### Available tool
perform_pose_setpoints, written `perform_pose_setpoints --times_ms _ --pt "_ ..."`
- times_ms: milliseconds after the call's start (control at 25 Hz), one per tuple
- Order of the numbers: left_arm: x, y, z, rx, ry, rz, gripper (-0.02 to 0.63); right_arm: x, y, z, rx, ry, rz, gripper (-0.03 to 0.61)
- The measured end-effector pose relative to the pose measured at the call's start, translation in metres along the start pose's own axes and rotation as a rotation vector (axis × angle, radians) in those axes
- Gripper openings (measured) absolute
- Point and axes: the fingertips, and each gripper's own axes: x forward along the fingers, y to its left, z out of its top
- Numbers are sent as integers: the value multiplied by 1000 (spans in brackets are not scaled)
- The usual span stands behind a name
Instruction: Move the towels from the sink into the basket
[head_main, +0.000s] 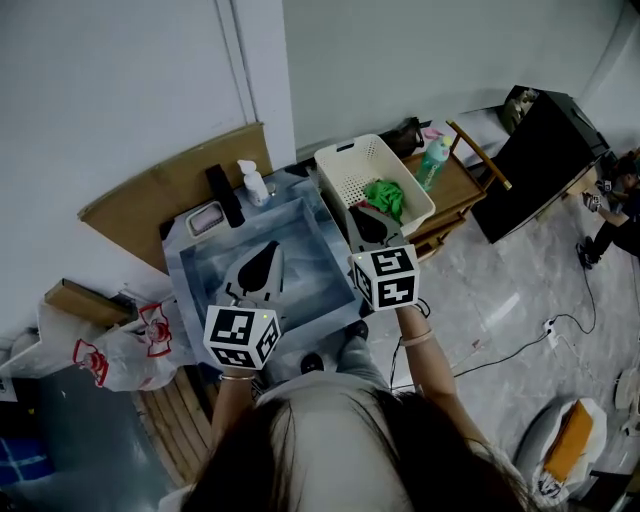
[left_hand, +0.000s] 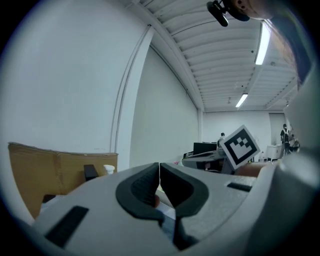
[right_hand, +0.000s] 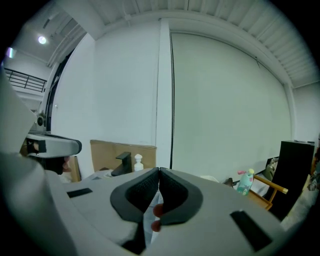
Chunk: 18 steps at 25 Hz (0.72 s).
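Note:
The sink (head_main: 200, 285) is a pale basin in the middle of the head view, and I see no towel in it. To its right stands the white perforated basket (head_main: 345, 160) with a green towel (head_main: 385, 197) inside. My left gripper (head_main: 267, 248) hovers over the sink, jaws shut with nothing between them; its tips (left_hand: 159, 170) meet in the left gripper view. My right gripper (head_main: 363, 209) is held between sink and basket, close to the basket's near rim, also shut and empty, and its tips (right_hand: 159, 172) touch in the right gripper view.
A black faucet (head_main: 224, 195), a white pump bottle (head_main: 254, 184) and a small dish (head_main: 205, 218) line the sink's far edge, with cardboard (head_main: 170, 185) behind. A wooden rack with a green bottle (head_main: 433, 160) and a black cabinet (head_main: 540, 160) stand right of the basket. A plastic bag (head_main: 140, 345) lies to the left.

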Motion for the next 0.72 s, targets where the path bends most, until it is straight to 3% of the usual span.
perform_pose_setpoints --times_ms 400,720 --pt "-55 47 0 -26 -21 110 11 -5 78 20 -4 -47 90 26" --pt "-73 67 5 -44 -40 178 11 -6 110 35 -41 -76 145 26"
